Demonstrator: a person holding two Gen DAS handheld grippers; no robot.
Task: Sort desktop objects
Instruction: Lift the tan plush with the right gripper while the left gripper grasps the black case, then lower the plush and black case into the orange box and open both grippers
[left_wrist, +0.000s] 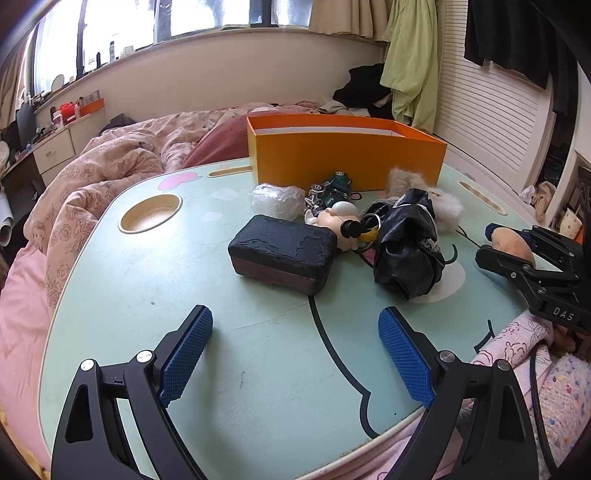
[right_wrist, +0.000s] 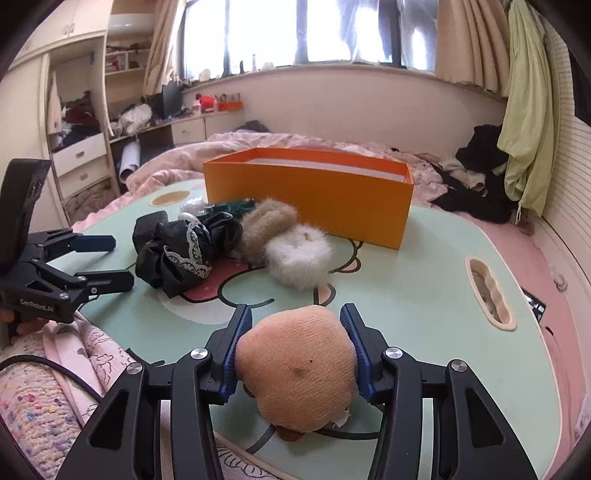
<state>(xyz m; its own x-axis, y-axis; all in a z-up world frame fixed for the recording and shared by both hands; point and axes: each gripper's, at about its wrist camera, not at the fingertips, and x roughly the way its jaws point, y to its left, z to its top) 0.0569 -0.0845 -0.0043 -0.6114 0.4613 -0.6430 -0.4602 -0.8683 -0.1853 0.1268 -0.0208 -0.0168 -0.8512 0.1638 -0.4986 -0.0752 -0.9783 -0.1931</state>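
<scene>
Plush toy (right_wrist: 299, 365) — clamped inside the right hand-held gripper (right_wrist: 297, 347) (above table edge).

My left gripper (left_wrist: 295, 354) spread wide, holding nothing, my right gripper (right_wrist: 297, 360) clamped on a tan plush toy (right_wrist: 297, 369), both low over the table

Behind my table I see a rumpled pink quilt (left_wrist: 110, 155), a green garment (right_wrist: 528, 110) hanging by the curtains, and 2 white drawers (right_wrist: 79, 162) at the left.
</scene>
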